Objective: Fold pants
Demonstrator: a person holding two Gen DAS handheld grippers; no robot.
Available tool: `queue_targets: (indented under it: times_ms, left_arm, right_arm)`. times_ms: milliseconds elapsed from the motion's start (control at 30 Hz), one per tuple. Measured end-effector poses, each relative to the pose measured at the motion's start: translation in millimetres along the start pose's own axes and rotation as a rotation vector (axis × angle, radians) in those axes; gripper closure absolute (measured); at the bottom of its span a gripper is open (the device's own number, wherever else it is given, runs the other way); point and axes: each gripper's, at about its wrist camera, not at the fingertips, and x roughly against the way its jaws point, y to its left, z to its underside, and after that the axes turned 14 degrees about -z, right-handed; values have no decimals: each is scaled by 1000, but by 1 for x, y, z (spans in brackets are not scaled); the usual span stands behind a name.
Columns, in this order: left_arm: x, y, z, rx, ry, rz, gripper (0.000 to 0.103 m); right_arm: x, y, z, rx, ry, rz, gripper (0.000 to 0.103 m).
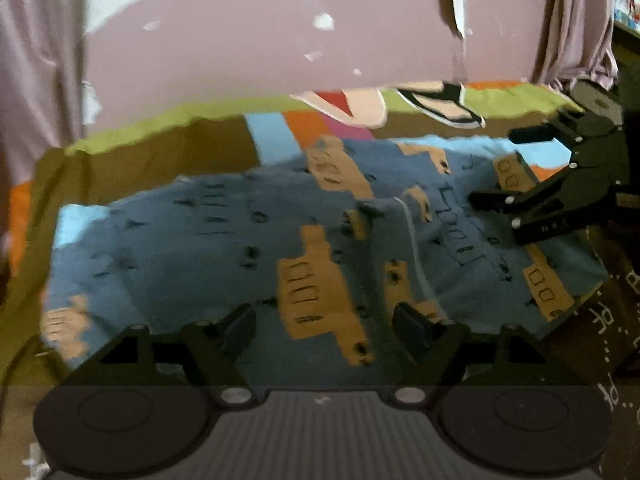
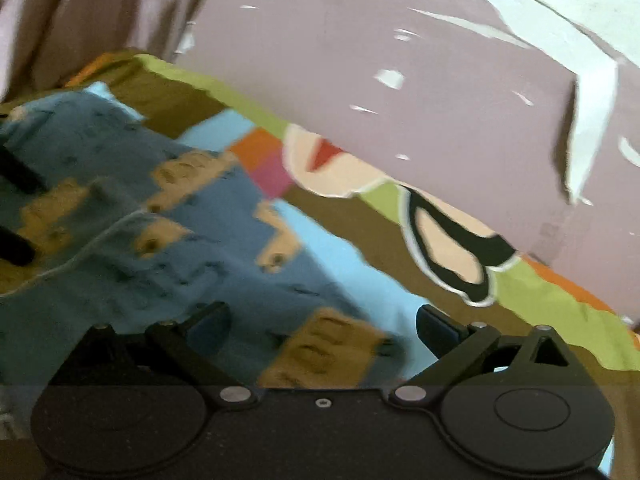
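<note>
Both grippers, left gripper (image 1: 325, 326) and right gripper (image 2: 323, 326), hover jaws wide (empty) over pants (image 1: 224, 248), lying 9-to-3, cloth at 12, left nearer.

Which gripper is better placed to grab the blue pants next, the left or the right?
Probably the left gripper: open, with the blue pants filling the space between its fingers. The right gripper, also open, sits at the pants' edge, partly over the bedsheet.
</note>
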Motion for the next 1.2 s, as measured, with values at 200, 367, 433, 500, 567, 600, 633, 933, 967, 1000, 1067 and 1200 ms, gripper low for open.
queue_targets:
  times_ms: [200, 367, 433, 500, 567, 600, 633, 933, 967, 1000, 1067, 1200]
  left_arm:
    - [39, 69, 18, 175, -97, -72, 21]
    - [28, 134, 31, 493, -12, -143, 31]
    - [14, 156, 36, 624, 43, -103, 37]
    - [0, 172, 41, 714, 82, -74, 38]
    - [-9, 180, 44, 749, 99, -57, 41]
    - [-14, 183, 46, 760, 111, -49, 44]
    - [-19, 184, 46, 776, 132, -45, 46]
    - [-34, 192, 52, 828, 184, -41, 74]
    - [-32, 191, 51, 818, 180, -41, 76]
    - [-30, 190, 50, 813, 170, -43, 80]
    - [-23, 188, 48, 810, 138, -37, 83]
    - [-12, 181, 37, 754, 92, -59, 85]
  right_arm:
    - [31, 31, -16, 46, -119, -146, 4]
    - [40, 78, -20, 71, -138, -321, 8]
    - [40, 93, -21, 61, -129, -326, 11]
    - [39, 101, -20, 23, -123, -321, 14]
    - [38, 105, -17, -21, -121, -311, 16]
    - [35, 107, -16, -40, -109, -298, 19]
    - [32, 108, -15, -52, -98, -285, 24]
    - [20, 106, -10, -126, -91, -290, 27]
    - [22, 104, -10, -127, -98, -289, 27]
    - [23, 102, -11, -131, -107, -290, 27]
    - [25, 98, -12, -142, -128, -286, 27]
    - [18, 92, -17, -152, -119, -260, 27]
